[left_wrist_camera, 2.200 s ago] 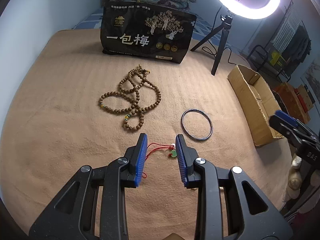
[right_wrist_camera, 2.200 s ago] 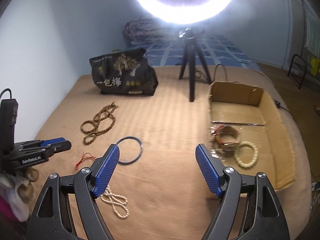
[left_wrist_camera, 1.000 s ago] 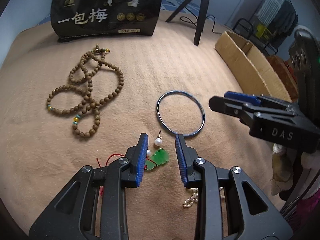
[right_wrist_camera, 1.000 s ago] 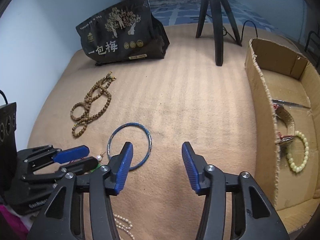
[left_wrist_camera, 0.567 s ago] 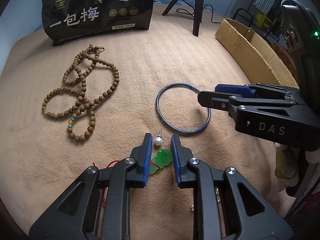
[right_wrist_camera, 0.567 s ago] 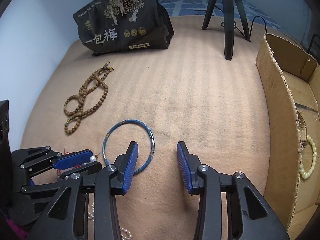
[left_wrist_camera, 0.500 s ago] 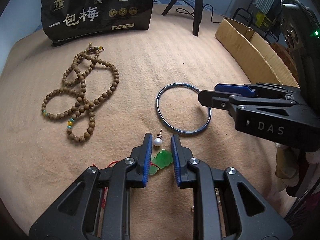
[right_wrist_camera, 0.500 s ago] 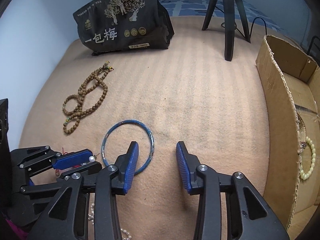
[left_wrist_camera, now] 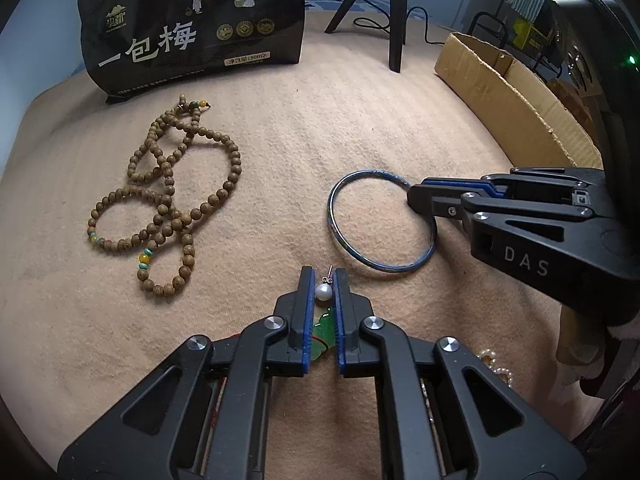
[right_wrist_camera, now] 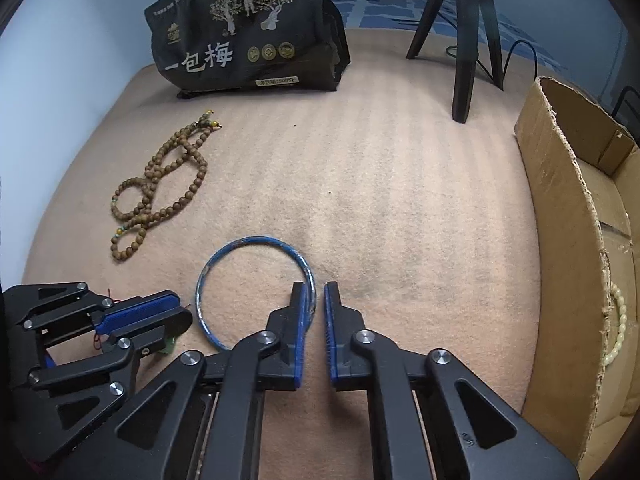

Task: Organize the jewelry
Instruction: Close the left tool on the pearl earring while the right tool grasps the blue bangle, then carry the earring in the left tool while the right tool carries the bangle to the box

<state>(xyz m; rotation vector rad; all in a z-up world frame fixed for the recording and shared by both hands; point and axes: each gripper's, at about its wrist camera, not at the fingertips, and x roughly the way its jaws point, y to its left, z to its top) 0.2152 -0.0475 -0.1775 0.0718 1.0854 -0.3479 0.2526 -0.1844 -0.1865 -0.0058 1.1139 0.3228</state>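
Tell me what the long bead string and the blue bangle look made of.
Bead string: probably wood, matte brown grainy beads, with a few glossy yellow and turquoise spacers, perhaps stone or glass. Blue bangle: likely metal with blue enamel or paint; a thin rigid hoop, the coating scuffed in spots.

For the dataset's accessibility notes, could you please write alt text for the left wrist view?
The left gripper pinches a pearl earring above a green pendant on a tan blanket. The right gripper closes on a blue bangle; wooden beads lie left, a cardboard box right.
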